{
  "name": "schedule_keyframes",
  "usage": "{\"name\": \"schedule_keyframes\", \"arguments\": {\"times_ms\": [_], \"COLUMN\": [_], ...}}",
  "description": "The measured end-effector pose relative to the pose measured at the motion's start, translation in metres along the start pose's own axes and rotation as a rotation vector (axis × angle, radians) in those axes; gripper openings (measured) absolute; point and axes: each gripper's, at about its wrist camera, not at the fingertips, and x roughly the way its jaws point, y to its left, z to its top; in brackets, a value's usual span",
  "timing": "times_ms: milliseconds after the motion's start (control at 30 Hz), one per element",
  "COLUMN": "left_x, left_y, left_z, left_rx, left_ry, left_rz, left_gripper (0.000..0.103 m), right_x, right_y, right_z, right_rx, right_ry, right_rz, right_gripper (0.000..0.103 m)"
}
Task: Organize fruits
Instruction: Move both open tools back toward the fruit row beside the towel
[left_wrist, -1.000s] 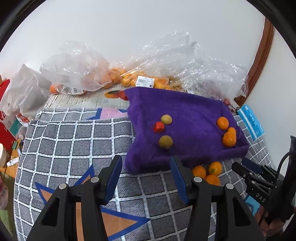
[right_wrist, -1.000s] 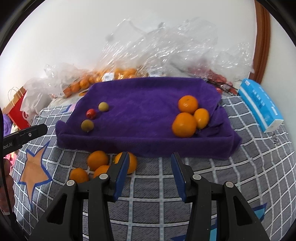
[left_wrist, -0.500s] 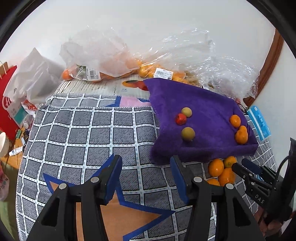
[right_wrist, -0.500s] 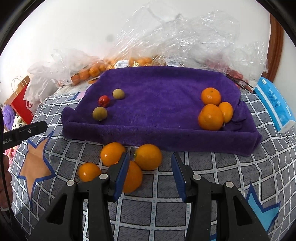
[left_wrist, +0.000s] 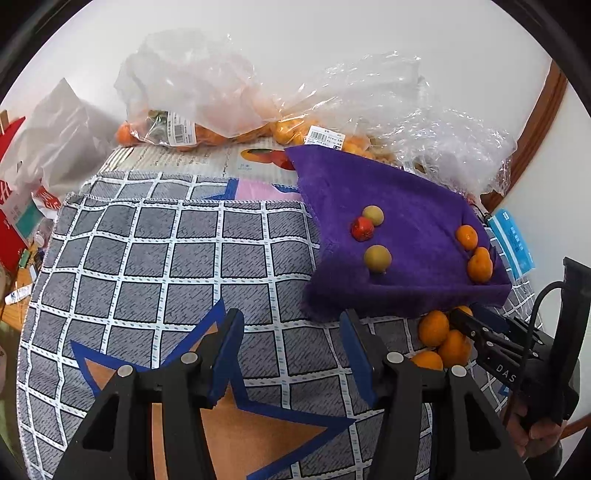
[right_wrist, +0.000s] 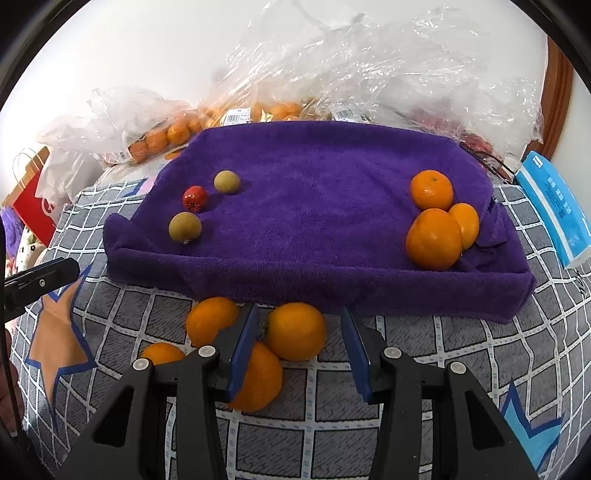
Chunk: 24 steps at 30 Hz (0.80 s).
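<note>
Round orange citrus fruits (right_wrist: 295, 330): four lying loose in a cluster on the grey checked fabric mat (right_wrist: 424, 354), just in front of the folded purple plush towel (right_wrist: 314, 206). Closing in on them with the right gripper (right_wrist: 300, 314), now nearer than a second ago, when all four were showing small and off to its left. Framing one loose fruit between blue pads (right_wrist: 243, 347) standing apart, not pressing on it; partly covering a second fruit with the left-hand pad. Holding the left gripper (left_wrist: 291, 325) open and empty over the mat's orange star with blue border (left_wrist: 236, 432), having swung leftwards so that the towel is now sitting further right in its view and more checked mat is showing.

Further back, on the towel: three more orange fruits (right_wrist: 434, 238) touching one another near the right edge, as before; toward the left end, a small red fruit (right_wrist: 194, 197) lying between two small yellow-green fruits (right_wrist: 184, 227), unmoved. Just right of the towel, a blue rectangular packet (right_wrist: 554, 206) resting on the mat. Farthest back, crumpled clear plastic bags (right_wrist: 369, 66) leaning against the white wall, some holding more orange fruit.
</note>
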Motion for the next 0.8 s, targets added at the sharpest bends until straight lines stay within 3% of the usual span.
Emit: {"name": "schedule_keyframes", "arguments": {"times_ms": [133,333,800], "left_x": [0.004,0.007,0.009], "left_y": [0.002,0.005,0.006], "left_z": [-0.002,-0.001,0.001], "left_rx": [-0.003,-0.009,-0.029], "left_ry": [0.008,0.012,0.02], "left_rz": [-0.007,-0.015,-0.013], "left_gripper": [0.052,0.052,0.052], "right_x": [0.003,0.002,0.0], "right_y": [-0.001,0.002,-0.033], "right_z": [0.002,0.003,-0.014], "right_rx": [0.003,-0.027,-0.011], "right_ry": [0.007,0.01,0.026], "right_rz": [0.005,-0.023,-0.093], "right_gripper": [0.035,0.035,0.037]}}
